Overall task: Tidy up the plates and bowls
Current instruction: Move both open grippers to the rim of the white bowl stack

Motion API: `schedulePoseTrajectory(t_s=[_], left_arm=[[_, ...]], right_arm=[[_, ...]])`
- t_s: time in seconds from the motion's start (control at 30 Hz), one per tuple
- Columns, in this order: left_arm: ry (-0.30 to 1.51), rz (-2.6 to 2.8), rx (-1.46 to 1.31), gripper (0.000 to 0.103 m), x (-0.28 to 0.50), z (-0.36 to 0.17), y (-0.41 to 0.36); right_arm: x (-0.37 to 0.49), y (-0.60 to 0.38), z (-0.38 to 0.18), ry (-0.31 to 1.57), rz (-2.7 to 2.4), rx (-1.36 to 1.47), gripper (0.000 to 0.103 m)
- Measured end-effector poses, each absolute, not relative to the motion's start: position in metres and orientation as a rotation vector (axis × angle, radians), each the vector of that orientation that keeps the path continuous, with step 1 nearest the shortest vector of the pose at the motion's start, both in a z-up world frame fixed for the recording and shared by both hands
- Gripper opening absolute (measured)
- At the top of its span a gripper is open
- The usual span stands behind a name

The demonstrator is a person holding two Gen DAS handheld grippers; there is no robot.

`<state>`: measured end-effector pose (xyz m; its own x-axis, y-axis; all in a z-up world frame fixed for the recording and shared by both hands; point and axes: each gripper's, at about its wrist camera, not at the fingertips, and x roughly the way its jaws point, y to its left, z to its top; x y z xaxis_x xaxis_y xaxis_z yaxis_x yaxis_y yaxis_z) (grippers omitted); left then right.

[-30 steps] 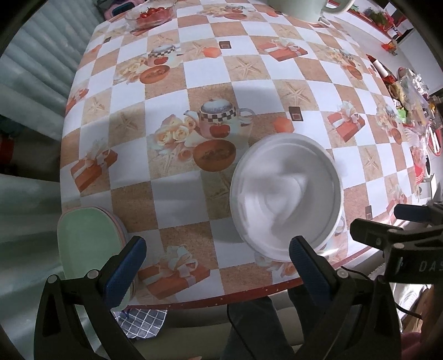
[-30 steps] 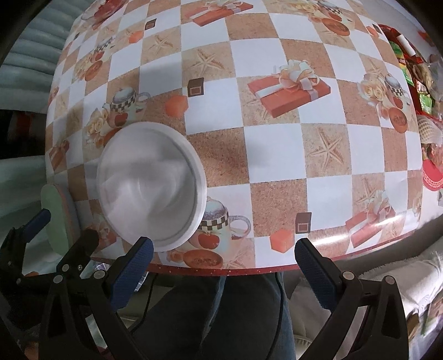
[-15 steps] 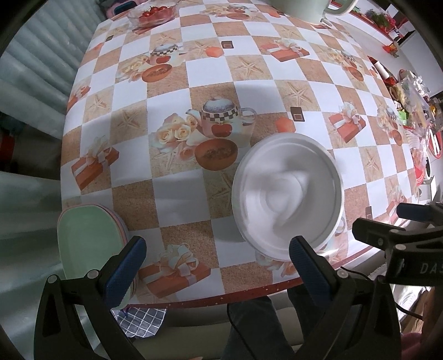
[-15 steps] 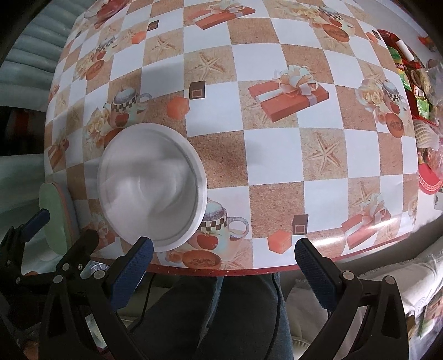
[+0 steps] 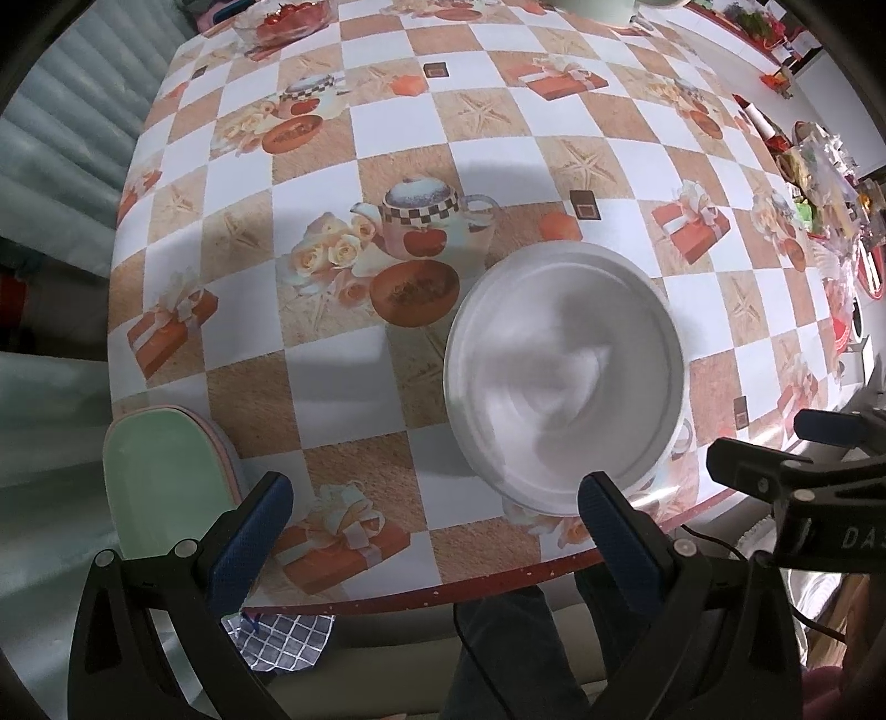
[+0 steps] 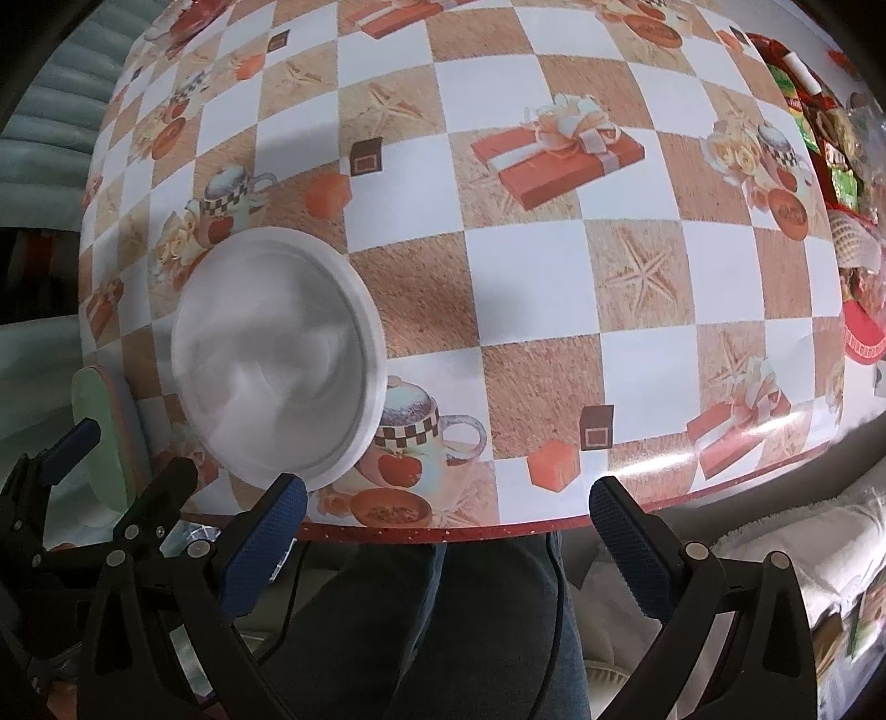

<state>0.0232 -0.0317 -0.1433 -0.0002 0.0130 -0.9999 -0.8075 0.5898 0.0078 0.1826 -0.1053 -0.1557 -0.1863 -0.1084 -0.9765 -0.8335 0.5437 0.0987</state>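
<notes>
A white bowl [image 5: 565, 376] stands on the patterned tablecloth near the table's front edge; it also shows in the right wrist view [image 6: 277, 360]. A stack of plates, pale green on top with a pink one under it [image 5: 160, 482], sits at the front left corner, seen edge-on in the right wrist view [image 6: 102, 443]. My left gripper [image 5: 432, 509] is open and empty, above the front edge between plates and bowl. My right gripper [image 6: 448, 520] is open and empty, above the front edge to the right of the bowl.
The checked tablecloth [image 5: 387, 138] covers the table. A glass bowl of red fruit [image 5: 282, 19] stands at the far left. Packets and red items [image 6: 830, 127] crowd the right side. The person's legs [image 6: 432, 620] are below the front edge. A checked cloth [image 5: 282, 637] lies below.
Both grippers have drifted slightly, so the bowl and plates shifted a little in view. Both stay open and empty. The bowl and plates have not moved on the table.
</notes>
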Motion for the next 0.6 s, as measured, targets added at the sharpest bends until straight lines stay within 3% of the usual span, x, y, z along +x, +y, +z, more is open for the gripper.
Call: schedulePoseTrajectory(t_s=[0.6], left_arm=[[1.480, 0.786, -0.758, 0.103, 0.034, -0.191, -0.005]], right_arm=[[0.193, -0.074, -0.202, 1.684, 0.760, -0.843, 0.103]])
